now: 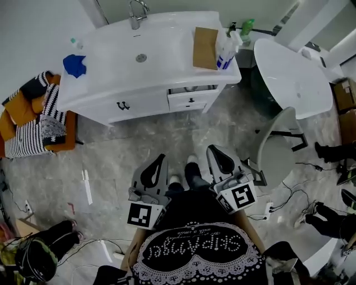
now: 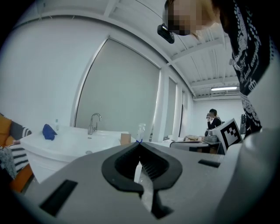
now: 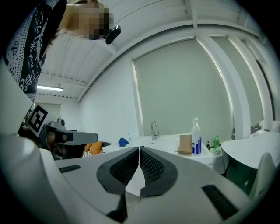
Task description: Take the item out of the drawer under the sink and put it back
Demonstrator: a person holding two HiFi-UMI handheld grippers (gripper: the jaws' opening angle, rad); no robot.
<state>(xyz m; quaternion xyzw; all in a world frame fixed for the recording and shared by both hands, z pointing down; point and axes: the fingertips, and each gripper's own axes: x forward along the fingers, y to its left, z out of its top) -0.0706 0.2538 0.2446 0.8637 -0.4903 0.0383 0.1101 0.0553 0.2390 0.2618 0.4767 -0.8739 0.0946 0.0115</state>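
White sink [image 1: 167, 53] on a vanity at the top of the head view, faucet [image 1: 136, 14] at its back edge. On the counter: blue cloth [image 1: 74, 64] at the left end; brown box [image 1: 204, 48], spray bottle [image 1: 227, 51] and green bottle [image 1: 247, 25] at the right end. The drawer [image 1: 190, 100] sits under the counter's right part, just right of the cabinet doors [image 1: 123, 106]. Its white front with a small knob faces the person, and its long side runs along the vanity front. A dark slit shows along its top, so it looks pulled out slightly. The item would be inside, but it can't be made out, nor can its axis or heading. A grey chair [image 1: 278, 142] stands near the drawer's right and a round white table [image 1: 292, 75] behind that. An orange seat with striped cushions [image 1: 33, 114] is left of the vanity. The floor [image 1: 122, 161] is grey and marbled, with cables [image 1: 295, 195] at the right and lower left. The walls are white, with a big blind window behind the sink. Another person [image 2: 213, 119] sits far back in the left gripper view. The left gripper [image 1: 161, 157] and right gripper [image 1: 214, 149] are held side by side, low in the head view, well apart from the vanity and pointing toward it. The person's shoes [image 1: 192, 167] are between them. Both claws are clenched, tips meeting, with nothing between them.
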